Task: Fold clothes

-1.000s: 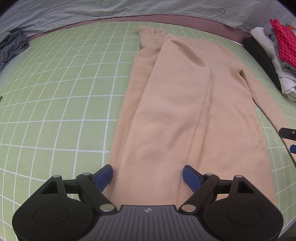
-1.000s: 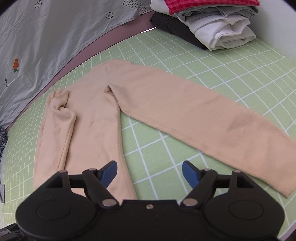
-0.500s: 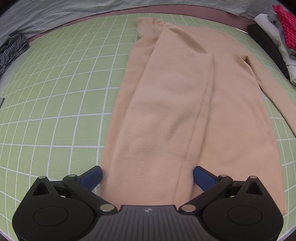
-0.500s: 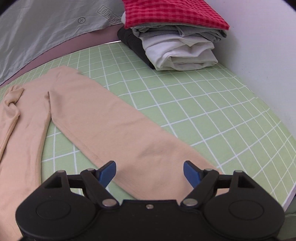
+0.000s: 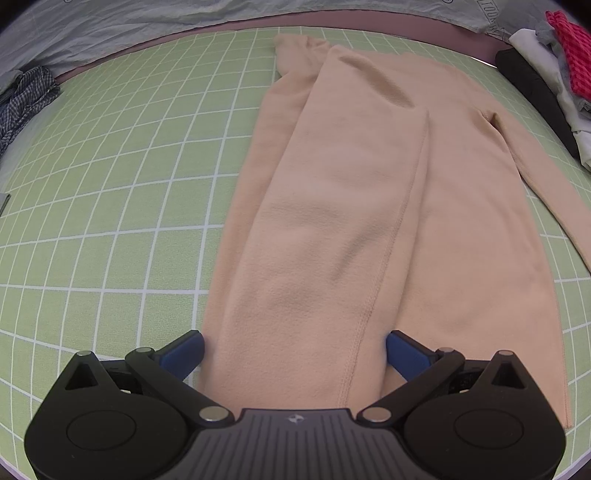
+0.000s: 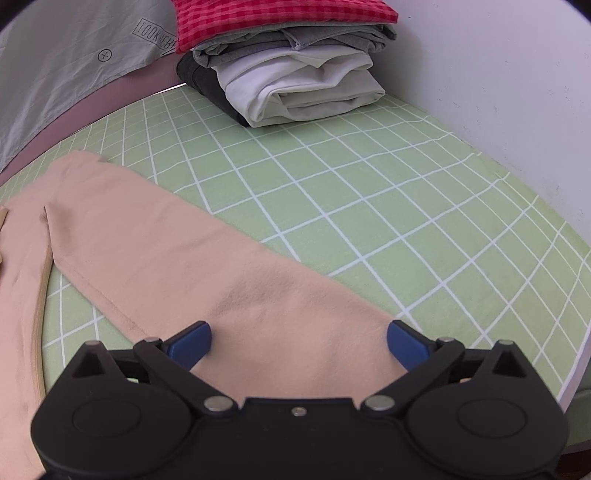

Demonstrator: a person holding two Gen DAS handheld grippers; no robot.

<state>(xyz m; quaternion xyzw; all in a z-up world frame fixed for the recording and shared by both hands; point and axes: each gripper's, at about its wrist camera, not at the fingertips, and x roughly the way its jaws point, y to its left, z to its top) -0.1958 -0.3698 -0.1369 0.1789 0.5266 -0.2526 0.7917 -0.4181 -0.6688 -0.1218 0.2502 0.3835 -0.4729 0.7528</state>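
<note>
A peach long-sleeved top [image 5: 354, 206] lies flat on the green grid mat [image 5: 110, 184], its left sleeve folded in over the body. My left gripper [image 5: 295, 350] hovers open over the near end of that folded sleeve, the blue pads clear on either side. In the right wrist view the other sleeve [image 6: 177, 266] stretches out diagonally across the mat. My right gripper [image 6: 297, 341] hangs over its cuff end, jaws opening wide, cloth between the pads but not pinched.
A stack of folded clothes [image 6: 295, 70], red checked piece on top, sits at the mat's far right corner beside a white wall [image 6: 498, 92]. Grey sheet [image 5: 147, 26] lies beyond the mat. A checked blue garment [image 5: 26, 96] is crumpled at far left. The mat edge [image 6: 576, 369] runs near right.
The left gripper's jaws spread wider over the folded sleeve. The right gripper swung right along the outstretched sleeve to its cuff, dropped lower, and its jaws widened.
</note>
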